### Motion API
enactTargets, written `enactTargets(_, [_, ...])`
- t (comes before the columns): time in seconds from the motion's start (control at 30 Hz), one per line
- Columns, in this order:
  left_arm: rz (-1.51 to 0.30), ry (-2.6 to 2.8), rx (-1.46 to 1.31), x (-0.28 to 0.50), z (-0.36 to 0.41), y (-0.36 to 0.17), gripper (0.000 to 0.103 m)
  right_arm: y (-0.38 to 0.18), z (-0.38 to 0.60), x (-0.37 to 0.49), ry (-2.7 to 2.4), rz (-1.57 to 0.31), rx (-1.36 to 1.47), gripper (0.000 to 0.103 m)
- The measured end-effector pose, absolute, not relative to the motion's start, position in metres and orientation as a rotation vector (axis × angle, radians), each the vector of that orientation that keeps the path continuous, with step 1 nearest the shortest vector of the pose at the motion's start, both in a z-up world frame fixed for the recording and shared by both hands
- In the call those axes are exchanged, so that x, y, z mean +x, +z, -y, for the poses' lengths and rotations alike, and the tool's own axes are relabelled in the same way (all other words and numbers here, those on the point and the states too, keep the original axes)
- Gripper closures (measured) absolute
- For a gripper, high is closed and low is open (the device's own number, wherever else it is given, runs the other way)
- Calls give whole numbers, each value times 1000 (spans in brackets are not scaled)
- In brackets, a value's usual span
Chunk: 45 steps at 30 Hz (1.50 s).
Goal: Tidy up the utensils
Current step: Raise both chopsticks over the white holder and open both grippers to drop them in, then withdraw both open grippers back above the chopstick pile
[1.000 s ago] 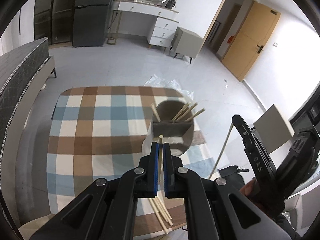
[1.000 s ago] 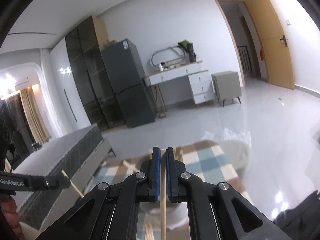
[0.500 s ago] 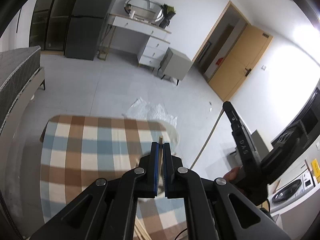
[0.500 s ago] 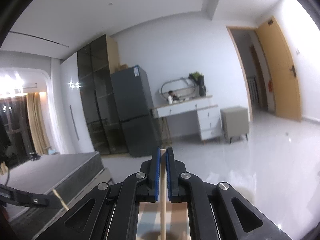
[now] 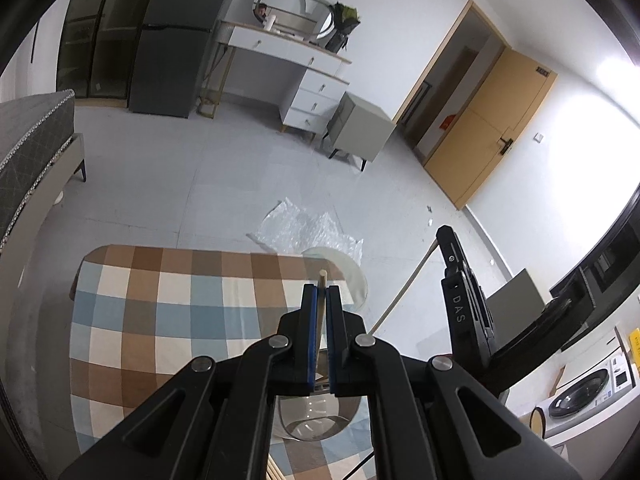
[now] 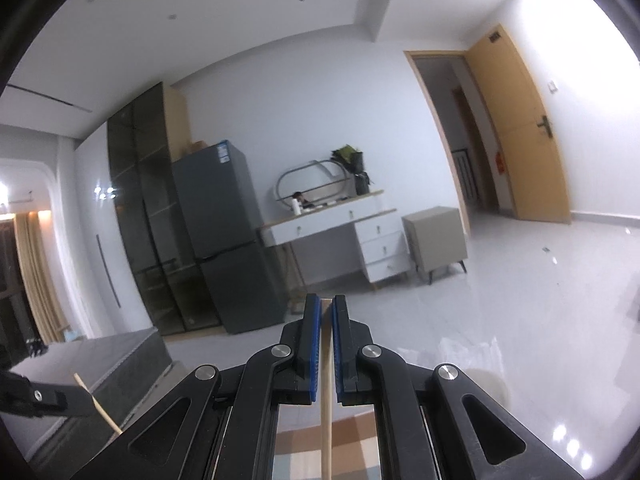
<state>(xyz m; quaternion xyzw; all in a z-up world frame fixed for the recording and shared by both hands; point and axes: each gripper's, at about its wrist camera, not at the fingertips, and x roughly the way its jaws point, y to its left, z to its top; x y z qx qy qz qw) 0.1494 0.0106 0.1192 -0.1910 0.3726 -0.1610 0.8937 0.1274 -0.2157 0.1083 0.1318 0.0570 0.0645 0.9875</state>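
Note:
My left gripper (image 5: pixel 320 293) is shut on a pale wooden chopstick (image 5: pixel 321 280), whose tip pokes out just past the pads. It hangs above a round greyish holder (image 5: pixel 316 420) on the checked tablecloth (image 5: pixel 168 320); what the holder contains is hidden. To its right my right gripper (image 5: pixel 460 280) holds a second chopstick (image 5: pixel 400 298) slanting down. In the right wrist view that gripper (image 6: pixel 325 305) is shut on this chopstick (image 6: pixel 326 392), facing out across the room. The left gripper's tip (image 6: pixel 48 398) and its chopstick (image 6: pixel 98 408) show at lower left.
Loose chopsticks (image 5: pixel 274 468) lie on the cloth at the near edge. A pale round disc (image 5: pixel 348 276) sits at the table's far right corner, with crumpled plastic sheet (image 5: pixel 304 228) on the floor beyond. A bed (image 5: pixel 32 140) stands left, with a fridge (image 6: pixel 224 240) and a white dresser (image 6: pixel 352 236) at the far wall.
Both grippers have risen and moved, each still shut on its chopstick. The holder has slid from ahead of the left jaws to beneath them. The right wrist view has tilted up off the table.

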Motion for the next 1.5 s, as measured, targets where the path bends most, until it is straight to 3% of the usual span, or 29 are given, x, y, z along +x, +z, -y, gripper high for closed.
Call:
enactTargets(0.9, [-946,-383,-260,151,29,84,103,79,221,95,272,-287,160,97])
enactTargets(1.1, [-1047,-416,-231,150,40,73,103,64,226,82,337,-401,112,94])
enactTargets(1.17, [-1034,-409,-224,145,40,76,103,61,228,78,349,-429,107,86])
enactTargets(1.2, [-1032,-409,-231,142,39,77,100,62,230,76,354,-448,110,78])
enactTargets(1.3, [-1010,-379,-268,129,31,86,65,67,236,65,380,-445,129,74])
enactTargets(1.33, [-998,-370,-274,126,29,87,59,68,236,61,374,-435,123,68])
enactTargets(1.43, [-952,-318,-256,107,24,97,59,75,243,44,362,-397,125,56])
enactTargets(1.5, [-920,-277,-224,91,23,104,57,78,248,35,355,-388,134,53])
